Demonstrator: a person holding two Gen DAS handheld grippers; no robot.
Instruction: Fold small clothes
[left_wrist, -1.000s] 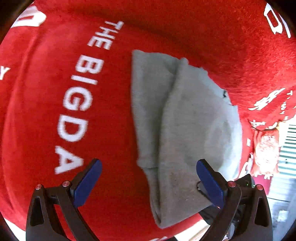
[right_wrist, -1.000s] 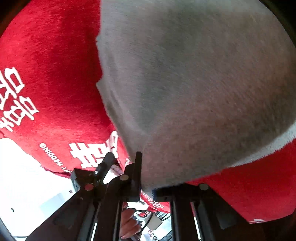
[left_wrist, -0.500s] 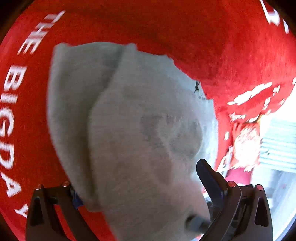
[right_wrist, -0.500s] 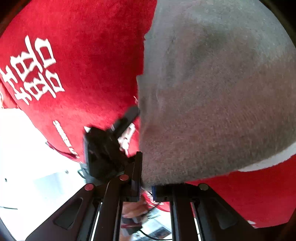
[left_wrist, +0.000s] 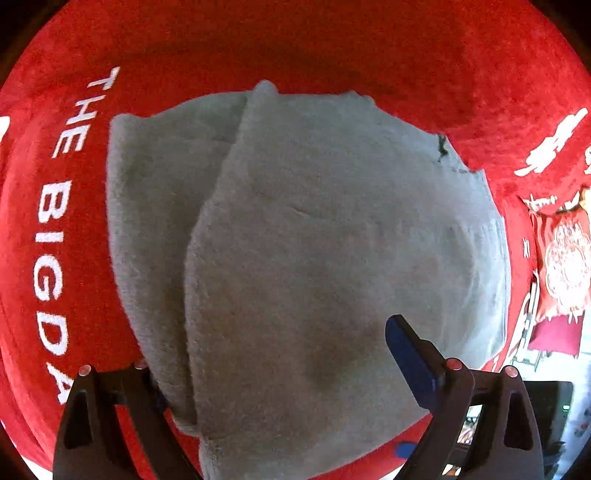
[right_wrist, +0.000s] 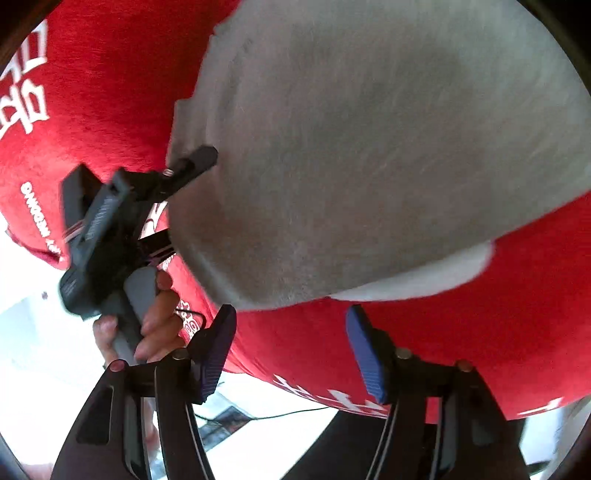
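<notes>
Two tools | left tool (left_wrist: 280, 373) spread over grey garment (left_wrist: 314, 258) | right tool (right_wrist: 291, 350) released | cloth (left_wrist: 55, 240) reads "THE BIGDA"

Left gripper (left_wrist: 284, 373) frame: showing black struts, silver screw heads, blue pads.
Right gripper (right_wrist: 291, 350) pads: appearing blue and ribbed.
Hand (right_wrist: 147, 325): showing bare skin, wrapping a grey handle.

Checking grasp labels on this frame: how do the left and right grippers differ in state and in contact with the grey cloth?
The left gripper has its fingers spread around the folded grey fleece cloth, with cloth lying between them; the right gripper stands just short of the cloth, nothing between its fingers. The left one's left pad is hidden under cloth; both blue pads of the right one show. Shared: both open, both over the red printed cloth.
</notes>
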